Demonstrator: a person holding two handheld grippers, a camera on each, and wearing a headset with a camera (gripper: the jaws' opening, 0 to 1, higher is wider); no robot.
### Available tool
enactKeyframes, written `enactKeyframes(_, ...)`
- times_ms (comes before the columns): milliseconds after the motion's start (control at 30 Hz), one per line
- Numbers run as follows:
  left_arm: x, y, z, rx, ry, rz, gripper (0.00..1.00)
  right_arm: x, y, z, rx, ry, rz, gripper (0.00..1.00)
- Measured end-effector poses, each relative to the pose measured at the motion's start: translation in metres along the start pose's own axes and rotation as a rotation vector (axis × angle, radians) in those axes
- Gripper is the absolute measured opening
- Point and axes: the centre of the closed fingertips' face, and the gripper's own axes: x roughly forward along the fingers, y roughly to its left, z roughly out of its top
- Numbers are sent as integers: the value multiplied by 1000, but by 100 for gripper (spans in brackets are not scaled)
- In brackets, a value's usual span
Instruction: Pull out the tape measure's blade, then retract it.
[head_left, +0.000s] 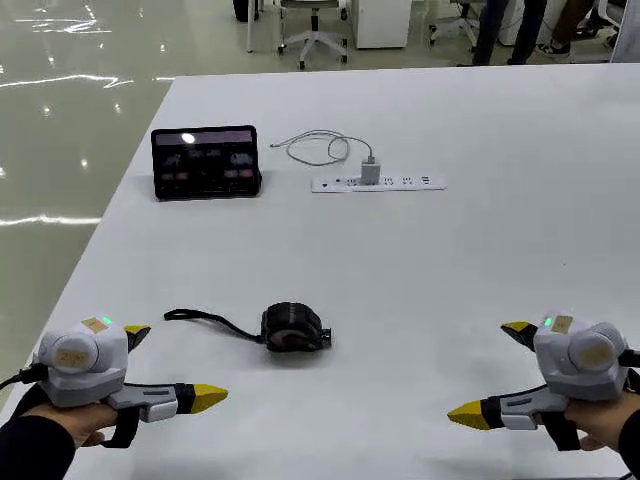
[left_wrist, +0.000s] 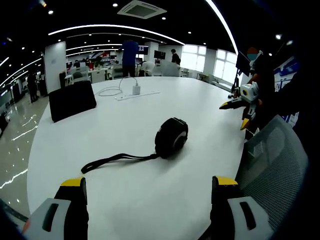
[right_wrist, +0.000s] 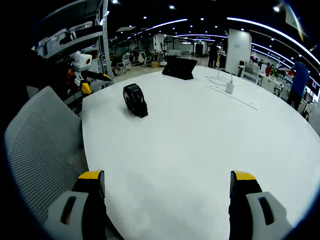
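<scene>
A black tape measure (head_left: 293, 327) lies on the white table (head_left: 420, 250), its blade wound in and a black wrist strap (head_left: 205, 320) trailing to the left. My left gripper (head_left: 172, 366) is near the front left corner, open and holding nothing, its yellow tips apart. In the left gripper view the tape measure (left_wrist: 171, 137) lies ahead between the jaws, well clear of them. My right gripper (head_left: 492, 370) is at the front right, open too. In the right gripper view the tape measure (right_wrist: 135, 99) is far off to the upper left.
A dark tablet (head_left: 205, 161) stands at the back left. A white power strip (head_left: 378, 182) with a plugged charger and coiled cable (head_left: 318, 148) lies behind the middle. A mesh chair (right_wrist: 42, 150) stands by the table's near edge. Shiny floor lies left of the table.
</scene>
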Motion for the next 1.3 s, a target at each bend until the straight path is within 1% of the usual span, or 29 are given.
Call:
enactKeyframes(67,-3,-1,-1,6,3,2,100,-8,-4,-5,16,-6,-10,100)
enactKeyframes(133,-5,-2,-2,5,0,1,100,-16,-6,-12,14,-8,-18,100)
enactKeyframes(300,-12,-1,-4,-1,-5,14,100,-38,-16,-25,44,-17,-51,100)
enactKeyframes(333,-13,0,-4,-1,-8,17,100,-41,-16,-27,48,-18,-54,100)
enactKeyframes(367,-14,0,-1,4,-25,16,100,-44,-13,-29,43,-17,-50,100)
enactKeyframes(400,-15,-1,-1,2,-29,11,100,-47,-12,-30,29,-15,-51,100)
enactKeyframes(467,-15,-3,-2,3,-22,4,100,-51,-11,-33,21,-5,-52,100)
enactKeyframes(533,-14,-5,-1,13,-16,1,100,-55,-13,-33,25,-8,-58,100)
enactKeyframes(600,-13,-8,1,12,-18,-8,100,-57,-16,-33,27,-11,-65,100)
enactKeyframes(700,-12,-8,4,14,-14,-9,100,-61,-20,-32,39,-22,-73,100)
enactKeyframes(733,-11,-9,4,3,-11,-16,100,-61,-22,-33,41,-20,-75,100)
enactKeyframes(767,-11,-8,5,10,-13,-10,100,-61,-23,-35,44,-18,-75,100)
enactKeyframes(800,-12,-8,6,12,-17,-12,100,-61,-22,-35,47,-19,-72,100)
enactKeyframes(833,-12,-9,7,2,-21,-20,100,-61,-21,-35,53,-19,-68,100)
enactKeyframes(867,-12,-8,8,4,-23,-15,100,-61,-21,-35,54,-17,-68,100)
enactKeyframes(1067,-13,-4,9,-1,-22,-1,100,-59,-21,-32,52,-22,-66,100)
enactKeyframes(1167,-13,-4,8,-2,-16,-2,100,-55,-18,-30,45,-18,-59,100)
enactKeyframes(1300,-13,-3,8,-5,-12,-1,100,-56,-19,-31,38,-18,-54,100)
